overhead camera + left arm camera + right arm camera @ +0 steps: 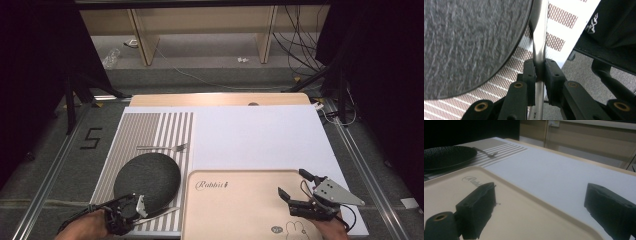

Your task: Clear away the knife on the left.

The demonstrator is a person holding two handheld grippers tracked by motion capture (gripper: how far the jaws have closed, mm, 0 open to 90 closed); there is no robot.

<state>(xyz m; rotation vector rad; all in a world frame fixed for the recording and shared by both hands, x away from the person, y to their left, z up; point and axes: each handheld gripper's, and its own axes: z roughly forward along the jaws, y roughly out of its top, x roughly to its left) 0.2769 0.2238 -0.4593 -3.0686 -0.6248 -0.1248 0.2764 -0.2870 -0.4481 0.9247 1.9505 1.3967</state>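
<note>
High view: at the desk's near-left corner, the left gripper (134, 209) has its fingers clamped on the handle of a metal utensil (162, 211), prob. a knife, lying just beside the near edge of the dark round plate (146, 180). Plate sits on a striped placemat (175, 130); a fork (162, 147) lies just beyond the plate. Right of the plate, a beige tray (240, 200); the right gripper (292, 182) hovers over its right part, fingers wide apart, nothing between them.

Left gripper view: fingers (529, 75) pinch the utensil's shaft (539, 50), plate rim close at left.

Right gripper view: fingers (476, 207) spread wide above the tray (524, 220), empty; plate (446, 156) and fork (490, 153) well apart at far left.
</note>
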